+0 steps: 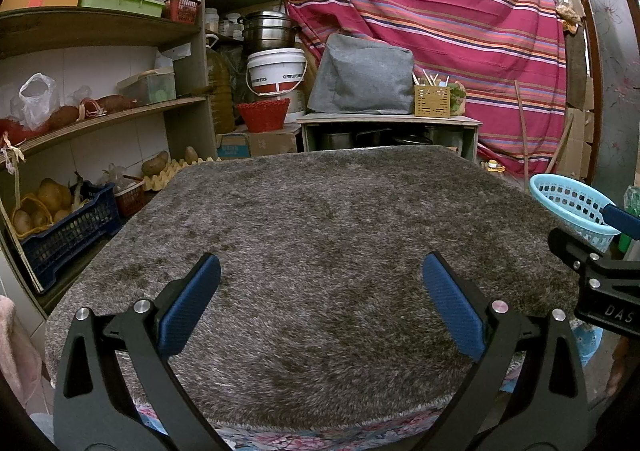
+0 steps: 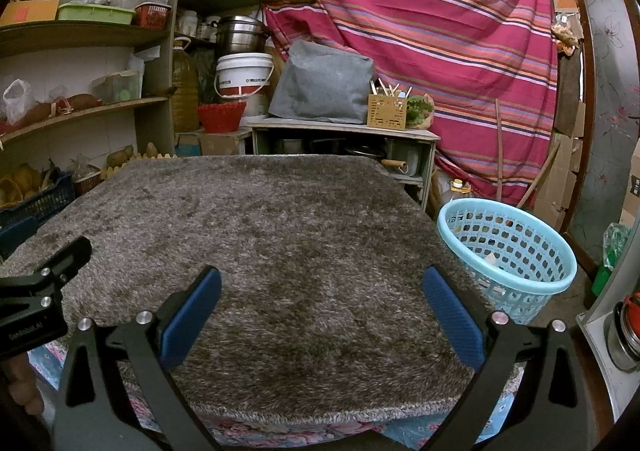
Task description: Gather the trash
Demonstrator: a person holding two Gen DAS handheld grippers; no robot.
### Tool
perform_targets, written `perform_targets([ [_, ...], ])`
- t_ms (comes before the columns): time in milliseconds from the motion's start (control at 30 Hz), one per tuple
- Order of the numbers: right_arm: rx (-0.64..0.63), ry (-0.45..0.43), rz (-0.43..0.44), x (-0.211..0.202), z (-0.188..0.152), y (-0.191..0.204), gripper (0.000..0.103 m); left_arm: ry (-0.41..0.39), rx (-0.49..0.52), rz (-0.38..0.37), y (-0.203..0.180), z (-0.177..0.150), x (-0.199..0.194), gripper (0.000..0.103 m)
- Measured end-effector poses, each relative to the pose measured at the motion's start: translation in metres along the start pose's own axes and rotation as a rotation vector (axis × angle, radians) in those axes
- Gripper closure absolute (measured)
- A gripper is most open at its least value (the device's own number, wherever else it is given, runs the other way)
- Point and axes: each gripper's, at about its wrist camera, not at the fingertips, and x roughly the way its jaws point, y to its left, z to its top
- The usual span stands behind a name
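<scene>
Left gripper (image 1: 321, 271) is seen with jaws spread wide, nothing between them, above the shaggy grey-brown rug (image 1: 312, 219). Right gripper (image 2: 322, 283) likewise gapes, unloaded, over the same rug. Light blue basket (image 2: 508, 251) is seen beside the rug's right edge; pale items are glimpsed inside, unidentifiable.
</scene>
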Motion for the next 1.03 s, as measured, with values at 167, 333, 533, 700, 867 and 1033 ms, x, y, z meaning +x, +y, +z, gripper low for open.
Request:
perform_targets([
  [167, 0.000, -0.004, 0.000, -0.0006, 0.0001, 0.0001, 0.004, -0.001, -0.001, 0.001, -0.0004, -0.0002, -0.0004, 0.005],
  [333, 0.000, -0.002, 0.000, -0.0005, 0.0000, 0.0002, 0.004, -0.001, -0.002, 0.001, -0.0007, -0.0002, -0.0006, 0.005],
  [533, 0.001, -0.001, 0.000, -0.0005, 0.0004, 0.0000, 0.004, -0.001, -0.003, 0.001, -0.0007, -0.0002, -0.0006, 0.005],
  [700, 0.001, 0.000, 0.002, -0.0004, 0.0003, -0.0003, 0.004, -0.003, -0.001, 0.001, -0.0023, 0.0014, -0.0004, 0.005],
  [867, 0.000, -0.001, 0.000, -0.0005, 0.0002, 0.0002, 0.004, -0.004, -0.007, 0.003, -0.0039, 0.0026, -0.0013, 0.005],
  [1033, 0.001, 0.002, -0.001, -0.0002, -0.0009, -0.0006, 0.004, -0.004, -0.010, 0.000, -0.0071, 0.0033, -0.0010, 0.005],
])
